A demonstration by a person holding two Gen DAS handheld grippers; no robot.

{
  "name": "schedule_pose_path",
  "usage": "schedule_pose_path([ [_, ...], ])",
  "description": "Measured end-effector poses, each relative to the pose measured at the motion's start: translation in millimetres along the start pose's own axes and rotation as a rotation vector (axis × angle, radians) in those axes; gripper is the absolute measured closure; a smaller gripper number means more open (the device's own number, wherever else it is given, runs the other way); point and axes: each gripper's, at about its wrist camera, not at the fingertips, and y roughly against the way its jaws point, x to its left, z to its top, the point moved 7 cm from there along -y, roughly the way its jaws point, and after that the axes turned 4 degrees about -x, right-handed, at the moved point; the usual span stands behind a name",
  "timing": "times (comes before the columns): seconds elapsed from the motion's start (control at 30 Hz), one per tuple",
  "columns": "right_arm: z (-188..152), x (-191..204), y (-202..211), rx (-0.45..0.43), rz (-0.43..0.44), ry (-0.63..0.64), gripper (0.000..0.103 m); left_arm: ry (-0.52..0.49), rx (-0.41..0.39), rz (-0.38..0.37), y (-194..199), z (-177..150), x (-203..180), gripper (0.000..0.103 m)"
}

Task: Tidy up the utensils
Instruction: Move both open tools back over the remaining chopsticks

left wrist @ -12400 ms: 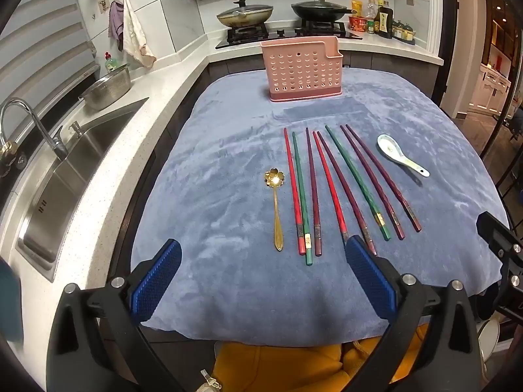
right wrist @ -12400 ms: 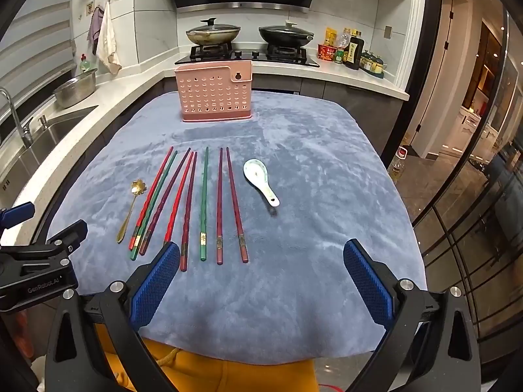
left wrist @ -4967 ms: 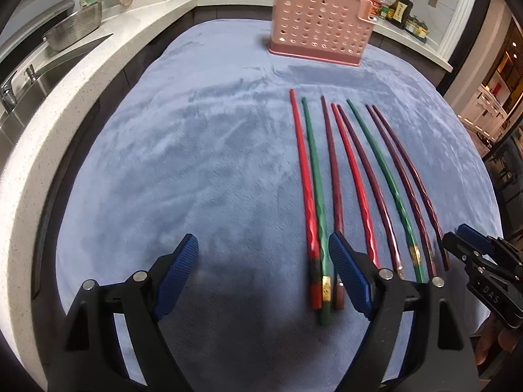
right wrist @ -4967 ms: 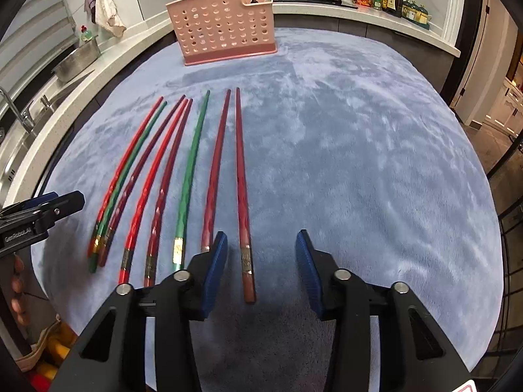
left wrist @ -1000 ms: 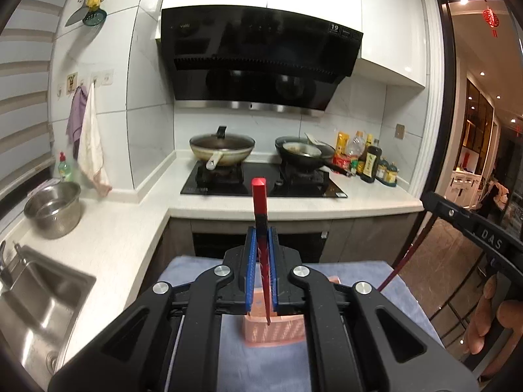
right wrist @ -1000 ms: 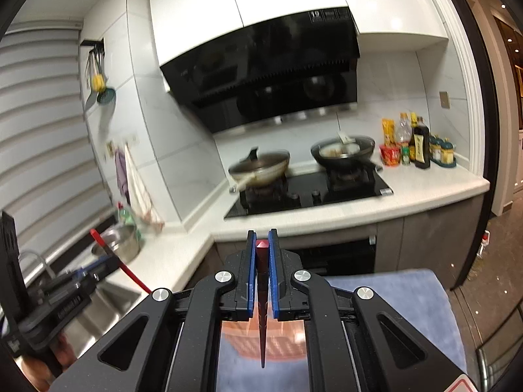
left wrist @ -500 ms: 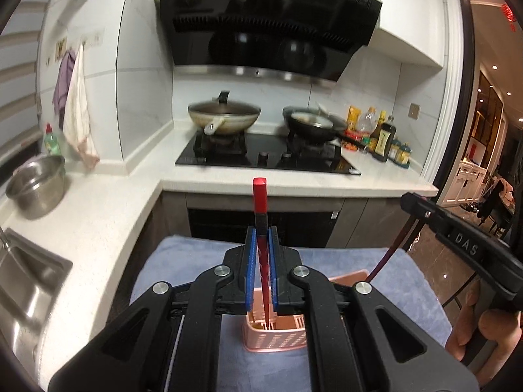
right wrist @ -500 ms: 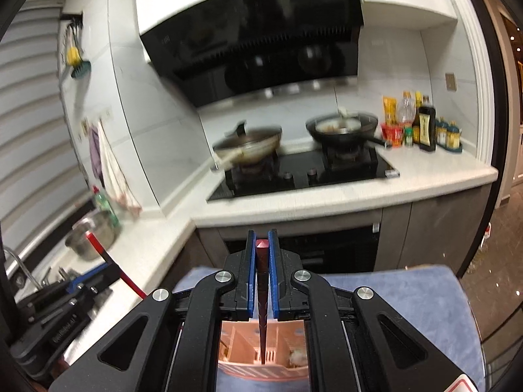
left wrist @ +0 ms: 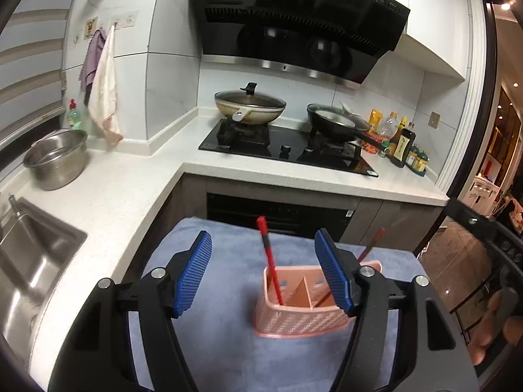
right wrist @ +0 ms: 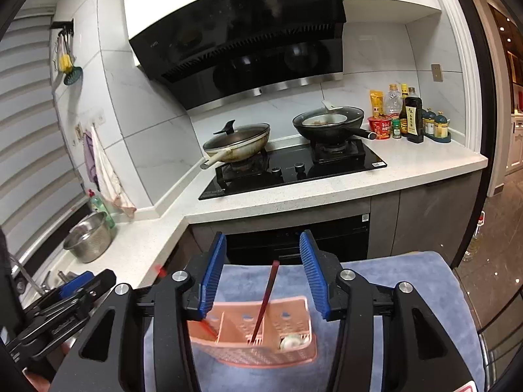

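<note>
Both grippers, left [left wrist: 263,276] and right [right wrist: 263,274], now gape empty; we've dropped each chopstick [left wrist: 269,258] upright into the pink perforated plastic caddy [left wrist: 300,321] right below.

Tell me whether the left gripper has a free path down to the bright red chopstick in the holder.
Probably yes: the left gripper is open above the pink holder, and the red chopstick sticks up between its fingers, nothing blocking it.

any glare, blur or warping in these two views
Left wrist view: fisheye bends the range hood and walls, ceiling lights glare at the right, and the red chopstick in the pink utensil holder is sharp. Right wrist view: same bowing, with reflections on the hood's glass and a red smear of motion blur at the left.
</note>
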Motion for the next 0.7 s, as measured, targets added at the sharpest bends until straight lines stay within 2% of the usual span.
schedule_pose_path([
  [0.07, -5, -1, 13, 0.0, 0.008, -0.002, 0.052, -0.002, 0.009, 0.005, 12, -8, 3, 0.04],
  [0.13, -16, -2, 31, 0.016, 0.016, 0.005, 0.052, 0.001, 0.029, 0.007, 24, -23, 7, 0.029],
  [0.23, -43, -5, 55, 0.058, 0.026, 0.016, 0.052, -0.01, 0.054, 0.022, 43, -49, 12, 0.027],
  [0.4, -117, -13, 96, 0.162, -0.006, 0.07, 0.051, -0.045, 0.137, 0.03, 70, -114, 17, 0.025],
  [0.6, -213, -22, 141, 0.286, -0.088, 0.181, 0.052, -0.081, 0.264, 0.042, 98, -200, 25, 0.025],
  [0.7, -248, -24, 160, 0.331, -0.111, 0.211, 0.052, -0.068, 0.325, 0.039, 107, -233, 30, 0.025],
])
